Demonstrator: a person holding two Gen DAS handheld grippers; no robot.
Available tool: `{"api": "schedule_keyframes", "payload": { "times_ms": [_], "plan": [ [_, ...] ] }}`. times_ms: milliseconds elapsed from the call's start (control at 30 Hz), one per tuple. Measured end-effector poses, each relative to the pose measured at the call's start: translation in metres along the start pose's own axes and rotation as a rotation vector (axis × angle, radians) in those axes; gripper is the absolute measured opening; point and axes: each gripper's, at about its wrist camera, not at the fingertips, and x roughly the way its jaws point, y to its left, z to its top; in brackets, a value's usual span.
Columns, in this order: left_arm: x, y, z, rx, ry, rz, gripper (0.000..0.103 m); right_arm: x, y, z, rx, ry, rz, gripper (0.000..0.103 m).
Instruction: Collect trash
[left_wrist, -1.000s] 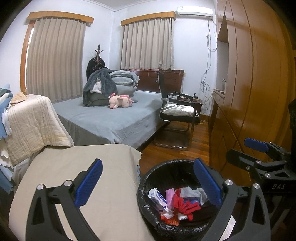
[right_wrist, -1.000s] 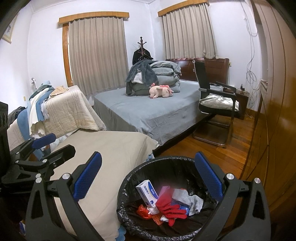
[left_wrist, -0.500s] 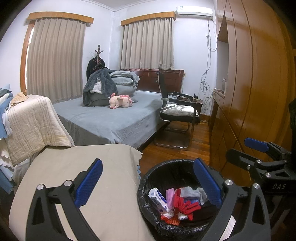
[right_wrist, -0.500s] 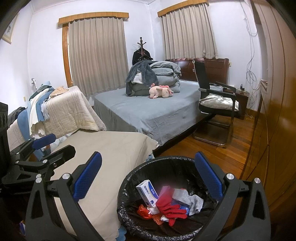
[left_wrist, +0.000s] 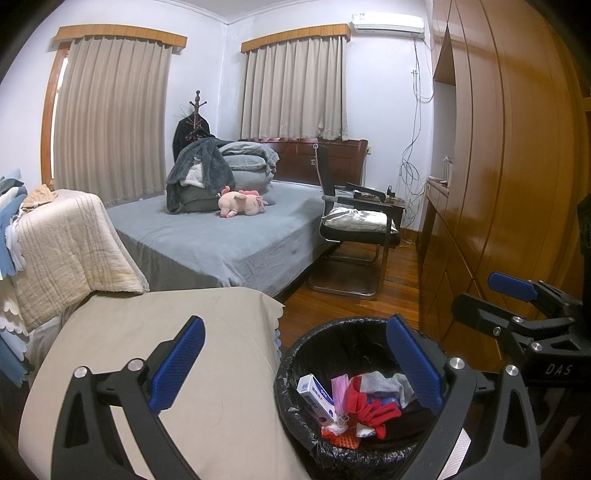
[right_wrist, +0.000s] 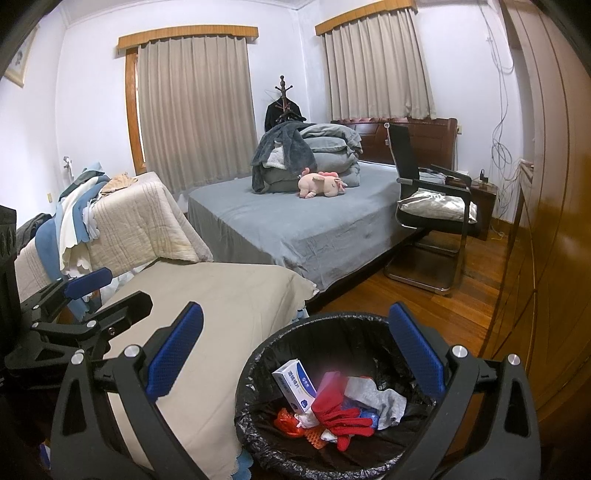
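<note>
A round bin with a black liner (left_wrist: 295, 354) (right_wrist: 255, 360) stands on the wood floor beside a beige-covered table (left_wrist: 155, 332) (right_wrist: 221, 291). Inside lie a white and blue box (left_wrist: 316, 397) (right_wrist: 295, 384), red gloves (left_wrist: 373, 410) (right_wrist: 338, 415), a grey cloth (right_wrist: 384, 398) and small red scraps. My left gripper (left_wrist: 295, 362) is open and empty above the bin's left rim. My right gripper (right_wrist: 295, 358) is open and empty above the bin. Each gripper shows at the edge of the other's view.
A grey bed (right_wrist: 314, 221) with folded bedding and a pink plush (right_wrist: 321, 184) lies behind. A black chair (right_wrist: 432, 210) stands to its right. A wooden wardrobe (left_wrist: 498, 184) lines the right side. Draped cloths (right_wrist: 122, 221) hang at left.
</note>
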Motion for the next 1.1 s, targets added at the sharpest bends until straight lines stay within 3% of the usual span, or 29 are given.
{"api": "schedule_keyframes", "payload": {
  "times_ms": [1100],
  "plan": [
    [-0.0017, 0.0025, -0.0003, -0.002, 0.001, 0.0, 0.097, 0.0001, 0.0025, -0.0025, -0.001, -0.002, 0.001, 0.098]
  ]
}}
